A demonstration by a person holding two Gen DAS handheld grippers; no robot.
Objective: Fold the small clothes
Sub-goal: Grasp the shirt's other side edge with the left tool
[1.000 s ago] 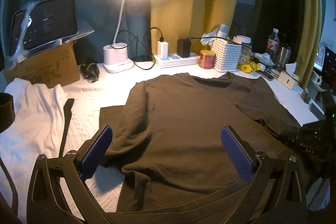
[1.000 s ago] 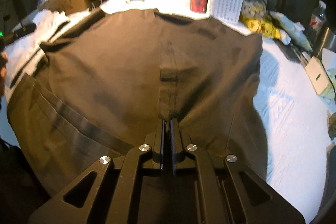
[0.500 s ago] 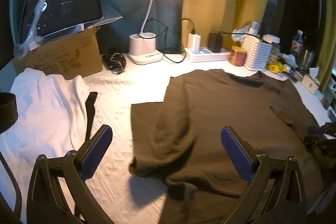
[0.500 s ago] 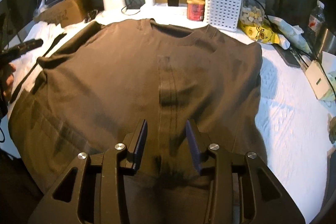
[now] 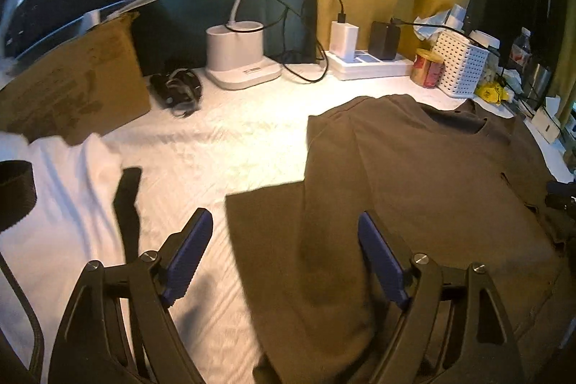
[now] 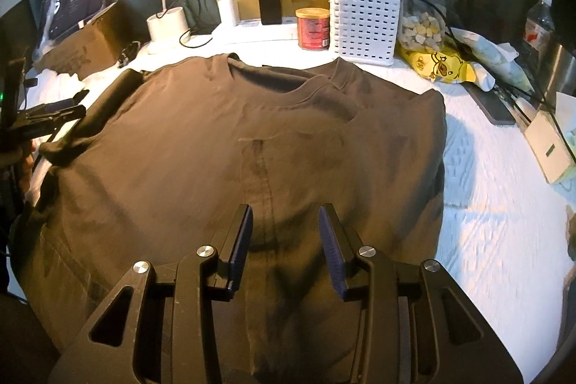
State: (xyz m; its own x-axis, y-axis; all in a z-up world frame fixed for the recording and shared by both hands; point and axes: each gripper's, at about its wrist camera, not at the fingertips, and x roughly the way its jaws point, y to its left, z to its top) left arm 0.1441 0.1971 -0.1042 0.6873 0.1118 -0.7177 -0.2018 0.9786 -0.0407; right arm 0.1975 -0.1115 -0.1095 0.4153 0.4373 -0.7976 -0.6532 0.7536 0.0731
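Observation:
A dark brown T-shirt (image 5: 432, 186) (image 6: 288, 132) lies flat on the white bedspread (image 5: 223, 146), neck towards the back wall. My left gripper (image 5: 284, 216) hovers over the shirt's left sleeve (image 5: 266, 204), which spreads flat on the cover. Its jaws are closing, still wide, and the blue pads (image 5: 190, 247) touch no cloth. My right gripper (image 6: 285, 209) is open above the shirt's lower middle, where a raised vertical crease (image 6: 266, 189) runs between the pads without being pinched. The left gripper (image 6: 46, 117) also shows at the far left of the right wrist view.
A white garment (image 5: 64, 186) and a dark strip (image 5: 127, 200) lie left of the shirt. Behind stand a cardboard box (image 5: 72, 89), a lamp base (image 5: 237, 56), a power strip (image 5: 367, 63), a red can (image 6: 312, 27) and a white basket (image 6: 363, 24). Snack bags (image 6: 435, 67) and a phone (image 6: 493, 107) lie at the right.
The right gripper has opened and let go of the pinched cloth at the shirt's middle. The left gripper has swung left to the sleeve, sunk lower, and its jaws have narrowed.

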